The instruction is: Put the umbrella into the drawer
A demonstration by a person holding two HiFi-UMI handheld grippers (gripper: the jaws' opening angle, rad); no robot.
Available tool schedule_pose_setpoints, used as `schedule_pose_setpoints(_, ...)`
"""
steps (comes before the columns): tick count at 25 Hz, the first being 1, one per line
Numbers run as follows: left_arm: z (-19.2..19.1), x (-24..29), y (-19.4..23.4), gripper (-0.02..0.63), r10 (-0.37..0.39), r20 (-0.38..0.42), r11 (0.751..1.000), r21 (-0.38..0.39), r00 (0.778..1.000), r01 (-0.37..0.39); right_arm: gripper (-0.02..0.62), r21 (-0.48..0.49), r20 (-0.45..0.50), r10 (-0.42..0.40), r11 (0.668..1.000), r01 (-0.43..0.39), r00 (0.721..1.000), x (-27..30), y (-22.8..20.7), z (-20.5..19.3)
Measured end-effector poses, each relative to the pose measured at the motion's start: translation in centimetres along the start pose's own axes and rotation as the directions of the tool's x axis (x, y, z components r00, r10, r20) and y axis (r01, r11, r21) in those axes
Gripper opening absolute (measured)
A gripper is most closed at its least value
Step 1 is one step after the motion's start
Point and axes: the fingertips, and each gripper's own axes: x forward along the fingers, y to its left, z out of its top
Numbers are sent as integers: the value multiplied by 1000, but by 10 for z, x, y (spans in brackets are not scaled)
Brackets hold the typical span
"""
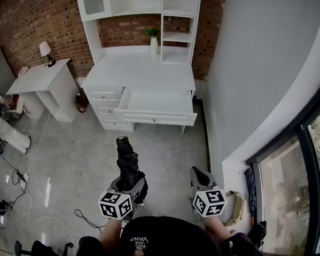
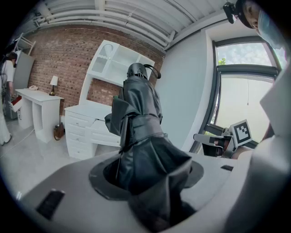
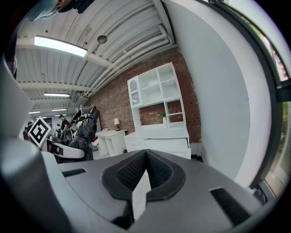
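Black umbrella (image 1: 127, 158) clenched in left gripper (image 1: 129, 181); right gripper (image 1: 201, 177) clenched empty; drawer (image 1: 158, 118) open.

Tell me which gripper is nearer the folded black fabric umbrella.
Left. The left gripper is clamped on the folded black umbrella at its lower end. The right gripper hangs apart, to the umbrella's right, holding nothing.
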Motion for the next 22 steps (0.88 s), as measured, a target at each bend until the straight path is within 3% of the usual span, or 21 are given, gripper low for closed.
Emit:
schedule_pose_setpoints(12,-6,-8,3,236,46,3,999,-6,999,-46,1,18,27,14,1000,-15,1000,-3,-3,-3)
schedule_pose_setpoints(22,1,18,27,236,46,-13,999,1,999,-46,2,39,16,-51,998,50,999,16,-20,-6)
